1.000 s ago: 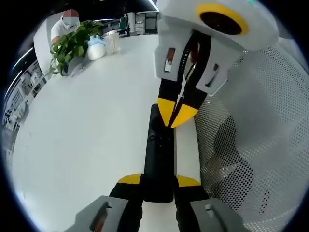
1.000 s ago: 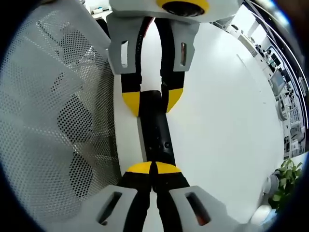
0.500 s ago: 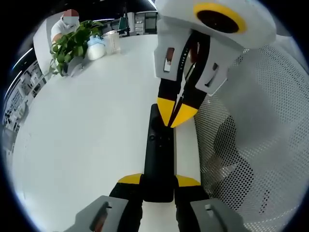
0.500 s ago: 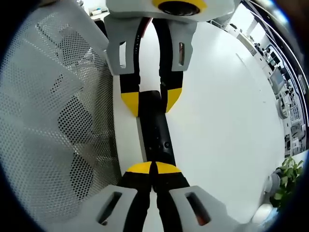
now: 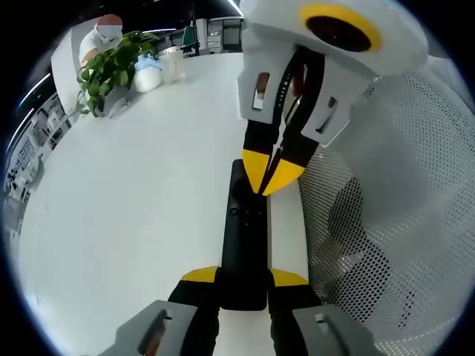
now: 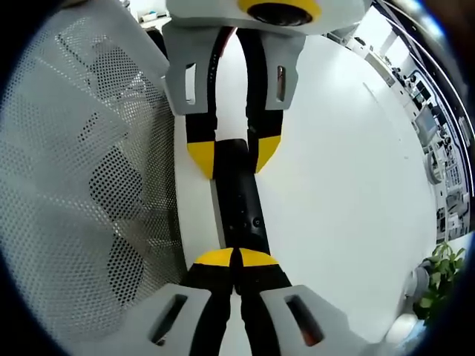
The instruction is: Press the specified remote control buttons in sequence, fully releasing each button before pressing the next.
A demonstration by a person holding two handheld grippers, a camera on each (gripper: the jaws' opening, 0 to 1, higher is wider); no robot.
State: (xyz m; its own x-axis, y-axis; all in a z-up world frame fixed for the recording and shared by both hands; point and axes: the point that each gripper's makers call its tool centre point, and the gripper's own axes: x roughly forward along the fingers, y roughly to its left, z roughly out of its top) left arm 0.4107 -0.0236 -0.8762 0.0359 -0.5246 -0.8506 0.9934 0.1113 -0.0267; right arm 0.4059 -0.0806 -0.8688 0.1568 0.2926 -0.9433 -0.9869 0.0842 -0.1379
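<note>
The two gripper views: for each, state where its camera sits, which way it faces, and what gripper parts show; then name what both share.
Left gripper view: rides the left gripper, looking along the black remote it clamps, towards the shut right gripper and a potted plant.
Right gripper view: rides the right gripper, facing back along the remote towards the left gripper.
Shared: remote, white table, perforated white screen.

remote control (image 5: pixel 245 245) | black, slim | flat on white table (image 5: pixel 133 193) | buttons up

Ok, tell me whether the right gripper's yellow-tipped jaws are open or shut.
Shut: the right gripper has its tips together over the black slim remote control.
</note>
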